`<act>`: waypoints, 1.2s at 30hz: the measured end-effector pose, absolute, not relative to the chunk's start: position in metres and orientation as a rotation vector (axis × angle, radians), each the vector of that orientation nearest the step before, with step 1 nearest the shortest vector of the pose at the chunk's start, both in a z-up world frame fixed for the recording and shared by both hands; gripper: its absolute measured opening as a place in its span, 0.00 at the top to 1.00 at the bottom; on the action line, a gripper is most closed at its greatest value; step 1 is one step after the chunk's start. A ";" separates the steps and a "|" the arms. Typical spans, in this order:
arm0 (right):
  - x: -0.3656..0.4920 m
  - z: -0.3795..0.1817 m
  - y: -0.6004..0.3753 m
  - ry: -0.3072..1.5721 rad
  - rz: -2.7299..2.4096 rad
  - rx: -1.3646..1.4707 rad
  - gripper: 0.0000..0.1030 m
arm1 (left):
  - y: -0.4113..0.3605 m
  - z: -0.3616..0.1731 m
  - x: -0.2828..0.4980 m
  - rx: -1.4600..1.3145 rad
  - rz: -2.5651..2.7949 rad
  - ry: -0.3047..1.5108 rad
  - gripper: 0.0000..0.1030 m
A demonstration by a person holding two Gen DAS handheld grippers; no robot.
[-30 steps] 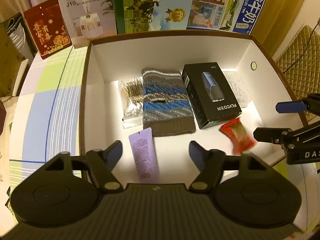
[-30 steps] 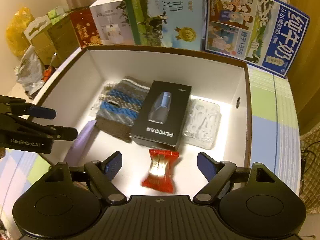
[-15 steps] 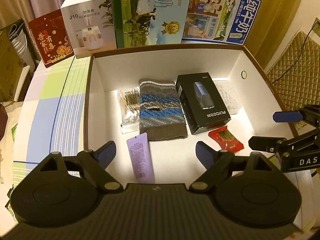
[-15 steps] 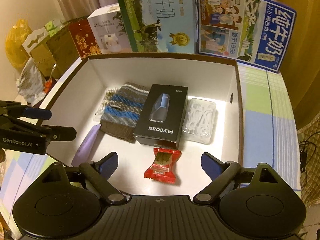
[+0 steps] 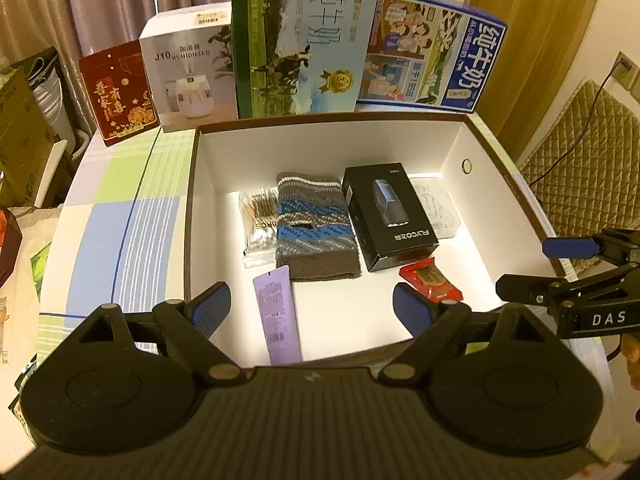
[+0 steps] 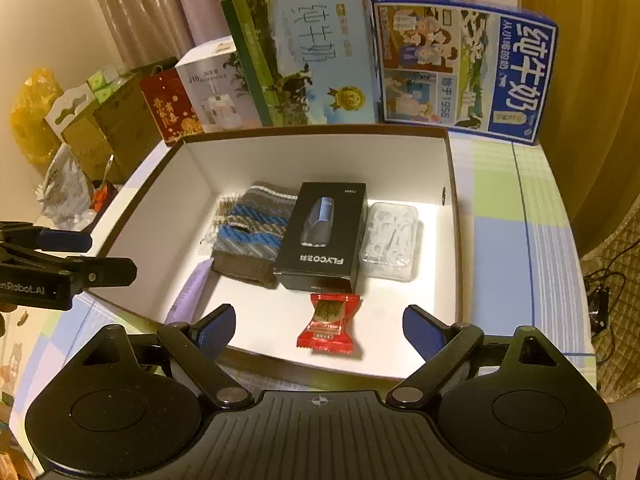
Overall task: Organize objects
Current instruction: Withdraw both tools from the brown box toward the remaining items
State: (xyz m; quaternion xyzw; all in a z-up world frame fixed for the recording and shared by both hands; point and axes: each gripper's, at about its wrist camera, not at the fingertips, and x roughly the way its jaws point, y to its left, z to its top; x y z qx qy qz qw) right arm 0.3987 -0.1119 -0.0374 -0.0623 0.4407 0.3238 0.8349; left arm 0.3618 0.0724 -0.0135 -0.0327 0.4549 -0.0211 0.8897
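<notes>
Both grippers backed off vs 1 s ago; left gripper and right gripper spread wide, nothing held. Red candy in box: light, crinkly, slippery; pinch across mid-body.

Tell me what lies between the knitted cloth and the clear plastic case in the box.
The black FLYCO box lies between the knitted cloth and the clear plastic case, seen best in the right wrist view.

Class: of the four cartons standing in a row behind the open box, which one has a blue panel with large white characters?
The blue milk carton at the right end. The others are a green milk carton, a white humidifier box and a red gift box.
</notes>
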 end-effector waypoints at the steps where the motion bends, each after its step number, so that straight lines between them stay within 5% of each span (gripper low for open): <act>1: 0.397 -0.036 -0.113 0.931 0.686 -0.128 0.15 | 0.072 -0.011 0.359 -0.069 -0.042 0.941 0.17; 36: 0.289 -0.021 -0.155 0.905 0.761 -0.098 0.14 | 0.045 0.007 0.228 -0.124 0.013 0.924 0.17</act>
